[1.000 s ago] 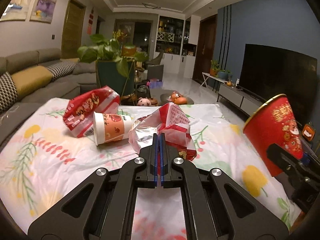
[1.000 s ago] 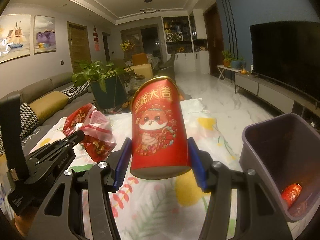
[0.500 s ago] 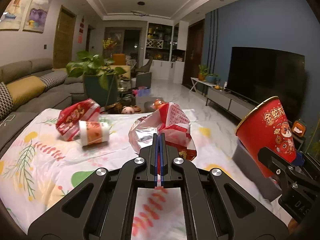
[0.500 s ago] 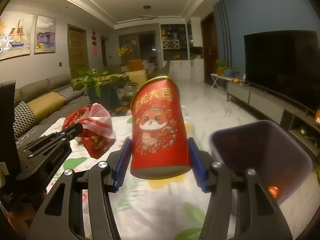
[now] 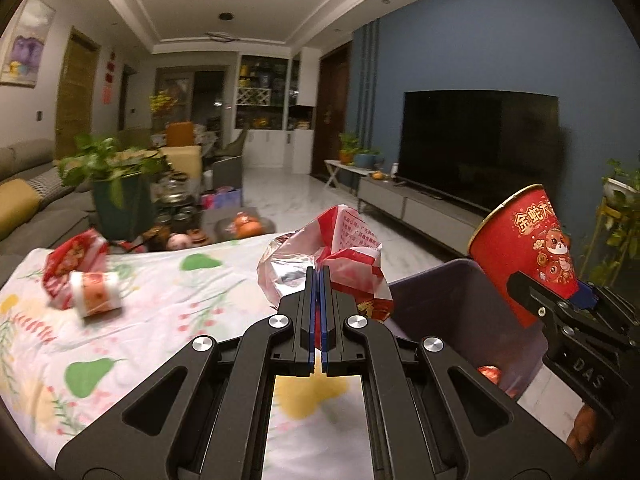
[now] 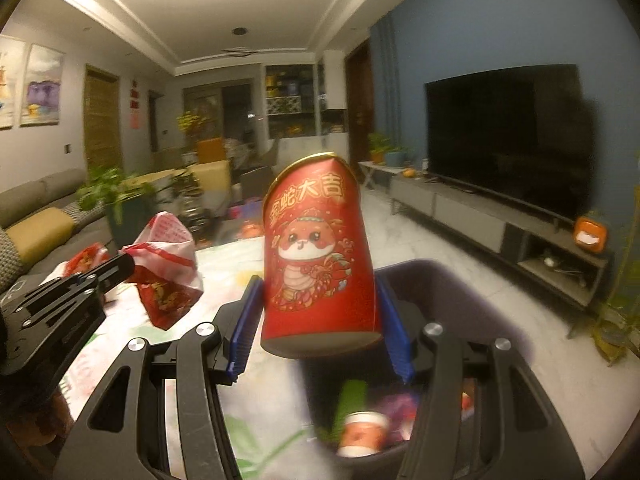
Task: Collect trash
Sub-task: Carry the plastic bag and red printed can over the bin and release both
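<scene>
Right wrist – red cup (image 6: pixel 318 256) between tongs (image 6: pixel 318 320)

Your work surface: a table (image 5: pixel 168 312) covered in a white cloth printed with green leaves, red sprigs and yellow blobs. Lying directly on it at your far left you have a crumpled red snack bag (image 5: pixel 70 258) and, touching its near side, a white paper cup (image 5: pixel 96 294) with an orange-red band, tipped on its side. Off the table's right edge, a dark purple-grey bin (image 5: pixel 448 292) stands on the pale marble floor (image 5: pixel 288 204).
</scene>
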